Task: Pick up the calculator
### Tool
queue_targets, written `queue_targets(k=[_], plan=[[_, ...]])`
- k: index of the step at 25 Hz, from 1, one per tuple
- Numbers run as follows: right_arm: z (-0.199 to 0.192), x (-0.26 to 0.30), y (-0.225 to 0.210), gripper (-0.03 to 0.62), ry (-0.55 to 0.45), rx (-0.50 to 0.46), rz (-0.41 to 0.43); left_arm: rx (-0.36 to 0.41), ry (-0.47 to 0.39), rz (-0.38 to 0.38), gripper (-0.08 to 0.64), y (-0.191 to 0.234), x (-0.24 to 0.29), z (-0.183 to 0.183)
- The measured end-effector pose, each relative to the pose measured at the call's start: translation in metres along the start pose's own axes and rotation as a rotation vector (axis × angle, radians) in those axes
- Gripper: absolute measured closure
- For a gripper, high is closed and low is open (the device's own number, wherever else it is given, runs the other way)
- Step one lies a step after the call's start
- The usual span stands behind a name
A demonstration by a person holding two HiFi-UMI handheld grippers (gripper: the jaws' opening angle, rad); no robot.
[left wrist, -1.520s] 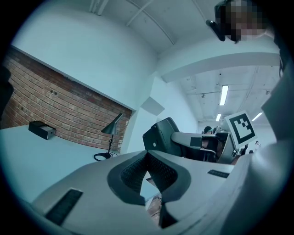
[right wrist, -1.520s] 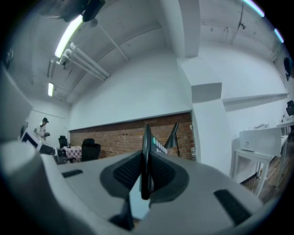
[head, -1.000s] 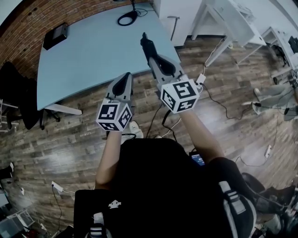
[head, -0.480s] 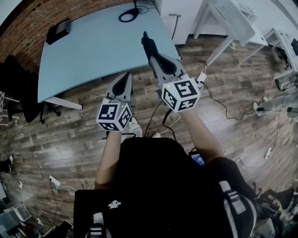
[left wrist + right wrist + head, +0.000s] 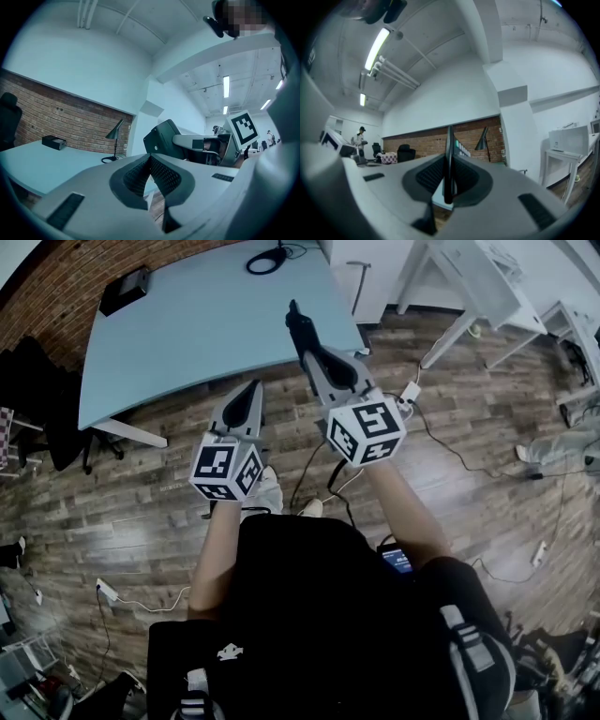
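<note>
A thin dark calculator (image 5: 297,326) sticks out ahead of my right gripper (image 5: 309,354), whose jaws are shut on it above the right part of the light blue table (image 5: 187,324). The right gripper view has the calculator (image 5: 449,154) edge-on between the pads, with pale keys on its right face. My left gripper (image 5: 248,399) is lower and to the left, near the table's front edge. In the left gripper view its jaws (image 5: 151,159) meet at the tip, with nothing between them. The right gripper's marker cube (image 5: 243,127) is visible there too.
On the table are a black box (image 5: 125,291) at the far left corner and a desk lamp's round base (image 5: 267,259) at the back. A black chair (image 5: 37,399) stands to the left, and white desks (image 5: 469,282) to the right. Cables and a power strip (image 5: 410,393) lie on the wood floor.
The table has slid up in the head view. Both grippers have drifted back from it together, the right still holding the calculator. Neither grip has changed.
</note>
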State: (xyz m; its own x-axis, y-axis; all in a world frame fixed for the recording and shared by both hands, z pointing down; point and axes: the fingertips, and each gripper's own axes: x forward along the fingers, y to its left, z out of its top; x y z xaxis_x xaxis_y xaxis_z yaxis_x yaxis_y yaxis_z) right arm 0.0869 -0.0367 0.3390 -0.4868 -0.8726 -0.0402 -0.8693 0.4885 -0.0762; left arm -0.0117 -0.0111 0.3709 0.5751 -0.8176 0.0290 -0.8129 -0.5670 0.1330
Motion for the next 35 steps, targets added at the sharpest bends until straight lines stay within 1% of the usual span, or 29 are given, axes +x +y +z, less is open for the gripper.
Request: queue_targets(k=[3,7,20,35], plan=[[-0.001,-0.003,0.001,0.543,0.005,0.002,0.008,-0.003,-0.006,0.023,0.552,0.003,-0.005,0.003],[-0.004,-0.007,0.004,0.543,0.009,0.002,0.010,0.008,-0.022,0.027,0.552,0.001,-0.009,0.007],[0.008,-0.007,0.019,0.543,-0.007,-0.009,-0.013,-0.006,-0.034,-0.009,0.551,0.008,-0.012,0.011],[0.017,0.000,0.041,0.543,-0.022,-0.034,-0.022,-0.001,-0.049,-0.034,0.552,0.023,-0.022,0.020]])
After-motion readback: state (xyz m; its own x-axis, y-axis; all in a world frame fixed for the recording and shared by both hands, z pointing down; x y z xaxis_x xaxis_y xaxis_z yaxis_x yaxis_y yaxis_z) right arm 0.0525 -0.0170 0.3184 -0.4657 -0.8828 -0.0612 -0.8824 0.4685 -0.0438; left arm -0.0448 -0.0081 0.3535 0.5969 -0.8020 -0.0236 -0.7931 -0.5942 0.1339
